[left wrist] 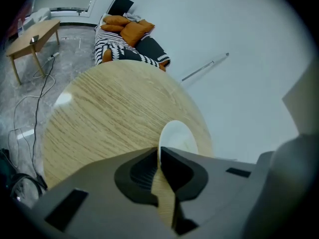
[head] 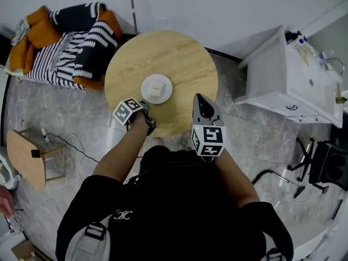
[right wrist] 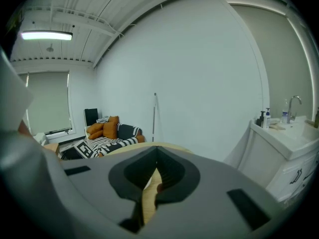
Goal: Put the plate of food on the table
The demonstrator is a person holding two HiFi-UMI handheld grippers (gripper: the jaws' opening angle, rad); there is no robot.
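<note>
Head view: grey marbled floor (head: 65,118), round wooden desk (head: 163,53), striped sofa (head: 70,48) at its 10 o'clock, white sink cabinet (head: 288,86) at 3 o'clock. The plate of food (head: 145,89) lies flat just 6 o'clock of the desk's centre; it is round, with no long axis. The left tool (head: 145,105) pinches its 7 o'clock rim. The right tool (head: 199,98), pressed together, hovers at the plate's 4 o'clock.

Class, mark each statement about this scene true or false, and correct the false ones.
1. The plate rests on the round wooden table. True.
2. The right gripper holds the plate. False: its jaws are shut on nothing.
3. A striped sofa with orange cushions stands beyond the table. True.
4. The plate is empty. False: a pale square piece of food lies on it.
</note>
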